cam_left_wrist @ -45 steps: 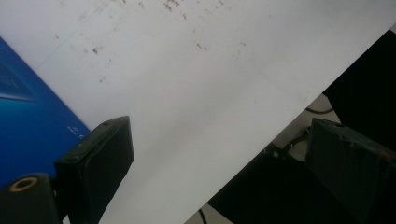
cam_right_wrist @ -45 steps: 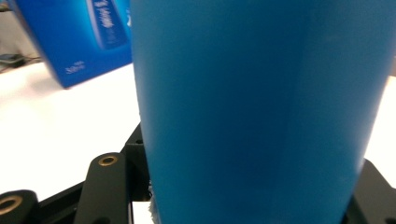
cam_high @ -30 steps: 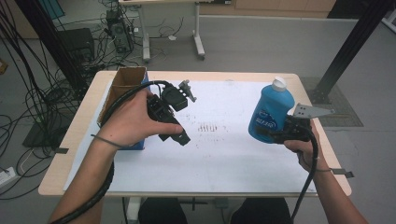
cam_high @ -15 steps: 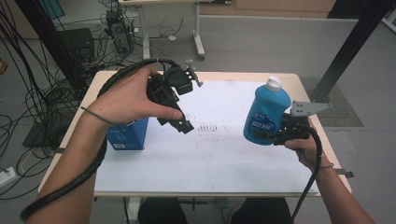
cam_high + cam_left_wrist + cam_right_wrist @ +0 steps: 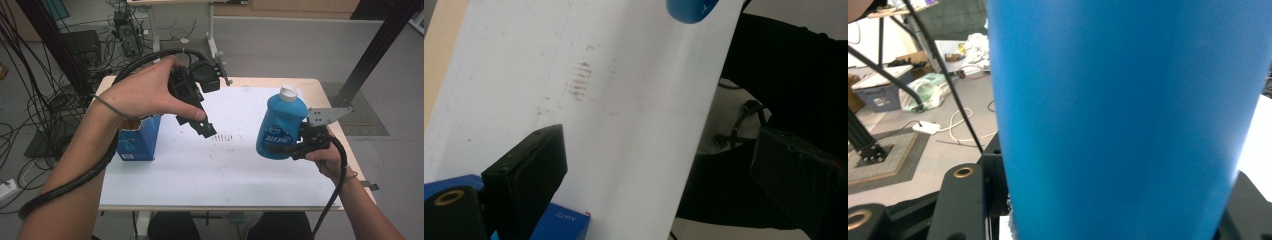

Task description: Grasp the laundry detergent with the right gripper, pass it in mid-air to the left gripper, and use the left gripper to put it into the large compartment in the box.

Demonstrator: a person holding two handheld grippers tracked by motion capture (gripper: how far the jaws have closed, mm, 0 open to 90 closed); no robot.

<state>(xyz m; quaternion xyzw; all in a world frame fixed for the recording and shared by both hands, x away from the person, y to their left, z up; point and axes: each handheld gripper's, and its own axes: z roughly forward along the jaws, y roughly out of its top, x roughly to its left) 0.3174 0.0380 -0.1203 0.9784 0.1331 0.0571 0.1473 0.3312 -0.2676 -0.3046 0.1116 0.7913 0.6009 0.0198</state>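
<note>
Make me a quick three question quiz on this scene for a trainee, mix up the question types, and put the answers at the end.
1. True or false: the left gripper is clamped on the blue box.
2. What colour is the cap of the blue bottle?
3. The right gripper grips the bottle at: A) the cap, B) the lower body, C) nowhere.

Key: 1 false, its jaws stand open above the white mat, holding nothing. 2 white. 3 B.
</note>
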